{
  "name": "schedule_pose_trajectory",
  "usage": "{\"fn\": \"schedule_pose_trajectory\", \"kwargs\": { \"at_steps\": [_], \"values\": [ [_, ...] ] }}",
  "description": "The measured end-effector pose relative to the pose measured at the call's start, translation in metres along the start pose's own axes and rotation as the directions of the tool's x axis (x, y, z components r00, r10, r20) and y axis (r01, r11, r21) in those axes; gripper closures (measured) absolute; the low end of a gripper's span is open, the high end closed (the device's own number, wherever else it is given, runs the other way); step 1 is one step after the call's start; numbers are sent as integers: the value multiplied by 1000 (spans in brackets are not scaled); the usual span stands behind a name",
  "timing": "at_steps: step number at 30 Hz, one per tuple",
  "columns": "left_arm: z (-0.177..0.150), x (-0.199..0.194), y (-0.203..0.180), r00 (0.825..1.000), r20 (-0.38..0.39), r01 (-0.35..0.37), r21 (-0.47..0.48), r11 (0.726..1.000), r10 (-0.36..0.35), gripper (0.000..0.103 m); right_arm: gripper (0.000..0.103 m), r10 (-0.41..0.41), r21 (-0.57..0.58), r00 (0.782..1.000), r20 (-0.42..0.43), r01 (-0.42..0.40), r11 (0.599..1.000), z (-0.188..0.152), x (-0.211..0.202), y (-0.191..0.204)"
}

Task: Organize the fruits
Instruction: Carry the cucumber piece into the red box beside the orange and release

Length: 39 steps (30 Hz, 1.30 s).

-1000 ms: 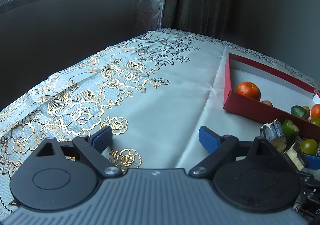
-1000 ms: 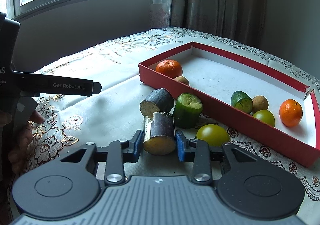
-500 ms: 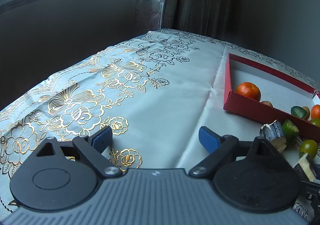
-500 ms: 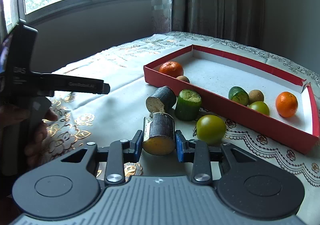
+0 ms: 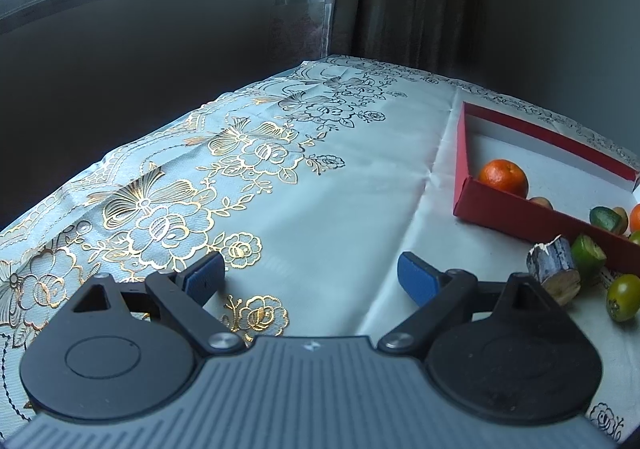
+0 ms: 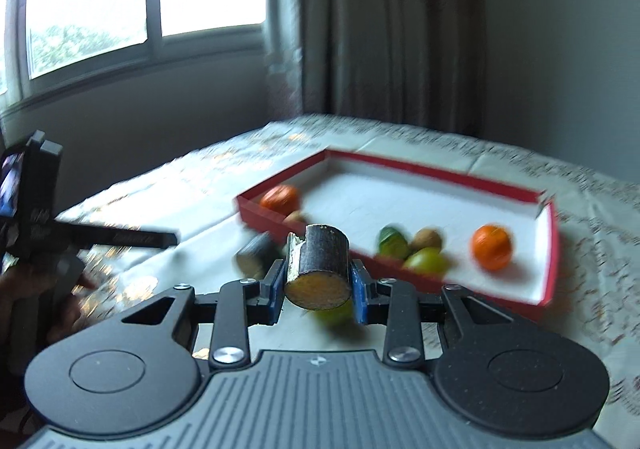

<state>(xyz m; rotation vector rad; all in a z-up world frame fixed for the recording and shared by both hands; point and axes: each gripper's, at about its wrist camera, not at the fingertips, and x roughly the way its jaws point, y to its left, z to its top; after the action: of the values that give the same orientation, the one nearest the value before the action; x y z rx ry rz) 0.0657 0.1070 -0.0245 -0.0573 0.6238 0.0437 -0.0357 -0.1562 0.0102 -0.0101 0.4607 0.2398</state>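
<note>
My right gripper [image 6: 318,283] is shut on a dark sugarcane piece [image 6: 320,269] with a yellow cut end and holds it above the table, in front of the red tray [image 6: 536,197]. The tray holds two oranges [image 6: 491,247], a green fruit [image 6: 394,245] and small brown fruits. A second sugarcane piece [image 5: 554,269], a cut green piece [image 5: 588,257] and a green tomato [image 5: 622,297] lie on the cloth before the tray [image 5: 500,215]. My left gripper [image 5: 310,275] is open and empty over the tablecloth, left of the tray.
The table has a white cloth with gold flowers [image 5: 168,217]. A window and curtain [image 6: 384,21] stand behind the table. The left gripper's body and the hand on it [image 6: 40,241] show at the left of the right wrist view.
My right gripper has lifted the sugarcane piece off the table and risen; its view is blurred by motion. The left gripper has stayed still and open.
</note>
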Motion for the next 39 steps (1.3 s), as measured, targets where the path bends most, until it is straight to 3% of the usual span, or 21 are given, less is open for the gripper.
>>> {"fn": "schedule_pose_trajectory", "kwargs": {
  "at_steps": [8,15,28,39],
  "values": [
    [0,1,0,1000,-6,-4,1,1000,4,11,71,-77,38,992,98,73,997,36,-6,-35],
    [0,1,1,1000,-8,-1,-3,1000,1,11,71,-125,72,984,131,116,991,54,0,-59],
    [0,0,2,1000,3,28,-7,1000,-28,11,71,-178,121,984,20,174,977,42,52,-86],
    [0,-3,2,999,18,47,-13,999,-47,11,71,-184,139,980,-78,194,971,23,61,-95]
  ]
}}
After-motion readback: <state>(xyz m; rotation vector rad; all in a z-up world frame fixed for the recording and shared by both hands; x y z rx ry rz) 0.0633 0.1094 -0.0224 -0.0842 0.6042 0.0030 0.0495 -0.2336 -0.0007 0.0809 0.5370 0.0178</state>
